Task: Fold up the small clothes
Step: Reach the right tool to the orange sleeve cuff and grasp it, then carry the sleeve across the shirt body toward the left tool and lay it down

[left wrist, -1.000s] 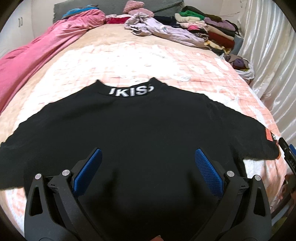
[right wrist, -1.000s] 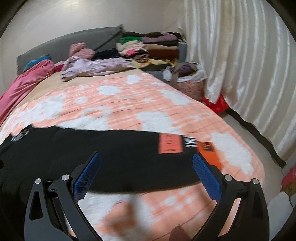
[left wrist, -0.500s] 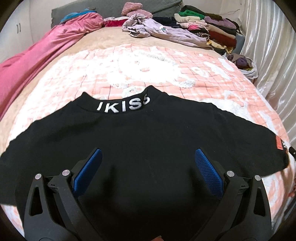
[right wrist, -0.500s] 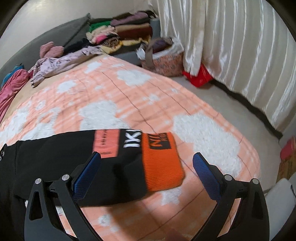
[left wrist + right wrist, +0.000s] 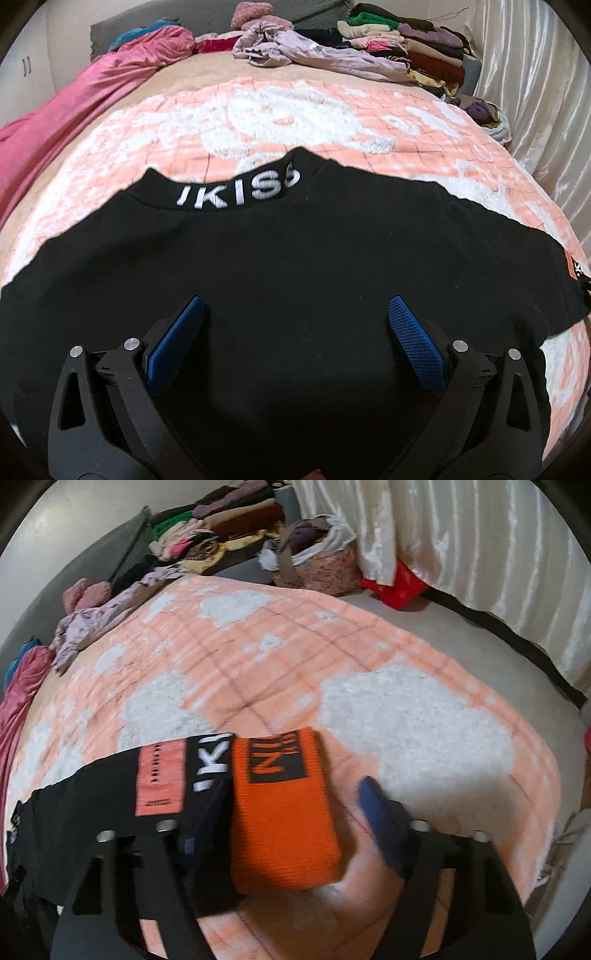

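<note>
Since earlier: right hand-held gripper (image 5: 291, 805) swung over the orange cuff (image 5: 284, 812), jaws closing, not yet pinching | left hand-held gripper (image 5: 295, 325) spread above the black sweatshirt (image 5: 295, 258), flat on the bed (image 5: 295, 110) | soft, light, limp; pinch the ribbed cuff.

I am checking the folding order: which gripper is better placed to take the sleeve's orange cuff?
Right. The right gripper brackets the orange cuff, jaws just closing. The left gripper hovers open over the black top's middle.

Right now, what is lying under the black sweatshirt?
The black sweatshirt lies spread flat on the peach and white blanket, which shows all around it. Whether anything else lies beneath the shirt cannot be seen; the fabric covers it.
</note>
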{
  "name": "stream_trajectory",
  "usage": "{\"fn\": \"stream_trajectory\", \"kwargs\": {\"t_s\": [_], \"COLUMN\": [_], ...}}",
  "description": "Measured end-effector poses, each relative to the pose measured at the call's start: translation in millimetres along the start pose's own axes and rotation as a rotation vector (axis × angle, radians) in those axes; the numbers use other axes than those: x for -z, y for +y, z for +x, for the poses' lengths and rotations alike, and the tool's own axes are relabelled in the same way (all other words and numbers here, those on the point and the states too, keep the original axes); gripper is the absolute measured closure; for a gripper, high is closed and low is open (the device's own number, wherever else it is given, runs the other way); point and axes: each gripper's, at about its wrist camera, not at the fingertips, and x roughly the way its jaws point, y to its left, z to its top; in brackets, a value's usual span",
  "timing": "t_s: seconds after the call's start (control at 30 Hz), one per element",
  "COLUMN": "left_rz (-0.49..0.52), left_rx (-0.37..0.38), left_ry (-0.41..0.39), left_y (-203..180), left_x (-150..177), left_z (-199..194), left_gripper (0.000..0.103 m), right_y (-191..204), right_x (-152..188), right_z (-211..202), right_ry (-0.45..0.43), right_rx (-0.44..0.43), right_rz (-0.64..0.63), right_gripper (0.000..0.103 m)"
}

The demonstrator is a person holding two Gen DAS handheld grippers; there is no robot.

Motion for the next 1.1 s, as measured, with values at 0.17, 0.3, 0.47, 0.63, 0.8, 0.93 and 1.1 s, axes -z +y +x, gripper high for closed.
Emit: {"fn": "stream_trajectory", "kwargs": {"t_s": [0.17,0.3,0.47,0.63,0.8,0.93,1.1], "left_rz": [-0.024,-0.025,-0.043,-0.065,-0.071,-0.072,-0.086], "left_rx": [0.055,0.069,0.068,0.064,0.064,0.066,0.069], "left_ry": [-0.009,-0.015,-0.028,-0.047,-0.075,-0.109,-0.12], "left_y": [7.3,10.9,19.0,30.3,39.1,46.8,58.5], "left_x": [0.3,1.4,0.9,0.0,-0.3,-0.2,-1.7], "left_z": [-2.1,-6.5,-13.4,-23.4,-33.1,-40.5,-45.2], "left_gripper": [0.009,0.009,0.009,0.009,0.009,0.009,0.009], "right_y": [1.6,4.9,32.5,79.0,132.0,177.4,232.8], "right_x": [1.4,5.8,11.4,11.9,17.7,24.1,37.8], "right_z": [-1.7,-17.5,-47.3,-76.9,-92.1,-94.7,-89.0], "right_ry": [0.007,-0.037,-0.098,-0.142,-0.139,-0.109,-0.055], "right_rx": [-0.062,-0.129,-0.186,-0.29,-0.383,-0.452,-0.523], "right_rz": [-0.006,-0.015,-0.084,-0.148,-0.225,-0.281,-0.347], "right_gripper": [0.061,0.076,0.08,0.08,0.08,0.08,0.08]}}
